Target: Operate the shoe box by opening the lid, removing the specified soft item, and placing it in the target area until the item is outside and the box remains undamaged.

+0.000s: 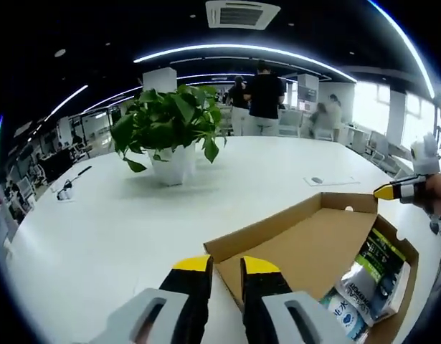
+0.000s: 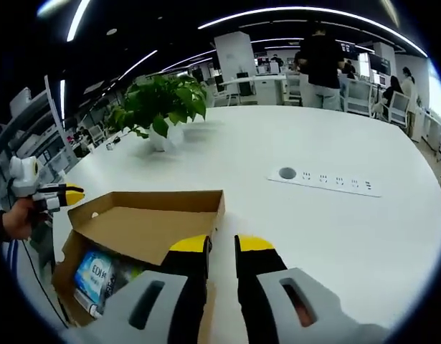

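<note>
Both the left gripper (image 1: pixel 224 266) and the right gripper (image 2: pixel 221 247) hold their yellow-tipped jaws at a narrow gap with nothing between them. The shoe box (image 2: pixel 159 222) sits open near the tabletop's (image 2: pixel 349 236) front edge, soft packets (image 1: pixel 371 279) inside. A careless plunge could crease the cardboard flap. Farther off stand a potted plant (image 1: pixel 170 132), a socket strip (image 2: pixel 328 181), and people (image 1: pixel 264 97) in an open office.

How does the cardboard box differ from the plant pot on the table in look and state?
The cardboard box is brown, low and angular; the plant pot is white, upright and rounded. The box lies open with its lid folded back, and printed packets lie inside; the pot holds a leafy green plant. In both views the box lies nearer the camera than the pot. Both rest on the white table.
</note>
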The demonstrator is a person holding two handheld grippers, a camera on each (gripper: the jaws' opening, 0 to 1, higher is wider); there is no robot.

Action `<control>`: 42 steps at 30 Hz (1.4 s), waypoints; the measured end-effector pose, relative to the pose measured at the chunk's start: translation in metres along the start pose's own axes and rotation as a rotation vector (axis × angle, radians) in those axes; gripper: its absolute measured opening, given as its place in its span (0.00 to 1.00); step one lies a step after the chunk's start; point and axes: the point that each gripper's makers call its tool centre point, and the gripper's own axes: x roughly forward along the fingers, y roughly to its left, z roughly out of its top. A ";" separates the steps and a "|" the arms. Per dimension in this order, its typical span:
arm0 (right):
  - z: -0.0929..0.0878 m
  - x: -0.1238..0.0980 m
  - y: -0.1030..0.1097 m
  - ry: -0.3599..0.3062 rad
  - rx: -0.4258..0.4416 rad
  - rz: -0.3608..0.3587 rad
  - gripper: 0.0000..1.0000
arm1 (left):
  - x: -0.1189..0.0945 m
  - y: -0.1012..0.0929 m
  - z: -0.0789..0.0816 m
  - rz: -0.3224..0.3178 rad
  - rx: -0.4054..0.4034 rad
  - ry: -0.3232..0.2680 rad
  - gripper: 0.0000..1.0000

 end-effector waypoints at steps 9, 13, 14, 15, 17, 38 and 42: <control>-0.009 -0.038 -0.007 -0.040 0.007 -0.003 0.12 | -0.034 -0.022 -0.009 -0.013 -0.028 -0.022 0.16; -0.015 -0.055 -0.005 -0.060 0.005 0.004 0.12 | -0.045 -0.036 -0.016 -0.029 -0.022 -0.020 0.16; -0.017 -0.060 -0.003 -0.063 0.000 0.008 0.12 | -0.047 -0.038 -0.018 -0.031 -0.021 -0.019 0.17; -0.018 -0.063 -0.002 -0.066 0.000 0.009 0.13 | -0.051 -0.043 -0.019 -0.034 -0.022 -0.020 0.17; -0.020 -0.069 -0.002 -0.075 0.002 0.013 0.13 | -0.057 -0.049 -0.022 -0.040 -0.026 -0.020 0.17; -0.042 -0.112 0.028 -0.132 0.011 0.088 0.19 | -0.071 -0.110 -0.050 -0.153 -0.026 0.025 0.19; -0.047 -0.117 0.031 -0.133 0.011 0.098 0.21 | -0.070 -0.119 -0.056 -0.176 -0.029 0.039 0.20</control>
